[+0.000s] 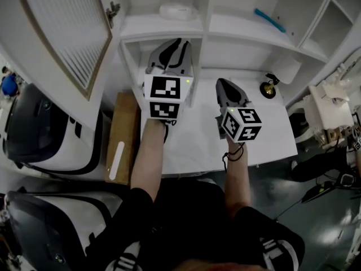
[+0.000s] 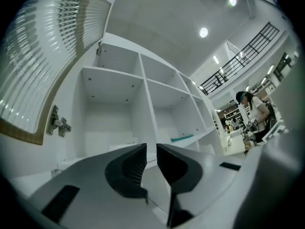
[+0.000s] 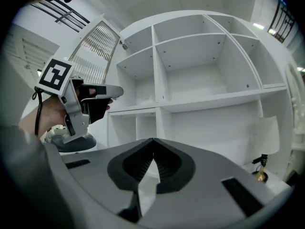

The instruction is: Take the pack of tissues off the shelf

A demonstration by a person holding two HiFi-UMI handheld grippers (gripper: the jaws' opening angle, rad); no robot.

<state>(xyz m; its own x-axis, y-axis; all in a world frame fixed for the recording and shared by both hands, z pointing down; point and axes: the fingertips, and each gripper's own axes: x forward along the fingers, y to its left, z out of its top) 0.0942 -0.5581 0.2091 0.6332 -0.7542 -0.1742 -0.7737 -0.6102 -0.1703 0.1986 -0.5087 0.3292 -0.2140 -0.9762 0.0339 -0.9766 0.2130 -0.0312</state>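
The pack of tissues lies on an upper board of the shelf, untouched. The left tool, just below that board, has its jaws slightly apart with nothing between them. The right tool, in front of the shelf, is closed tip to tip and empty.

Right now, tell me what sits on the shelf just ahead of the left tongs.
A white pack of tissues lies alone on that shelf. The left tongs cover much of the compartment beneath it, so its contents go unseen.
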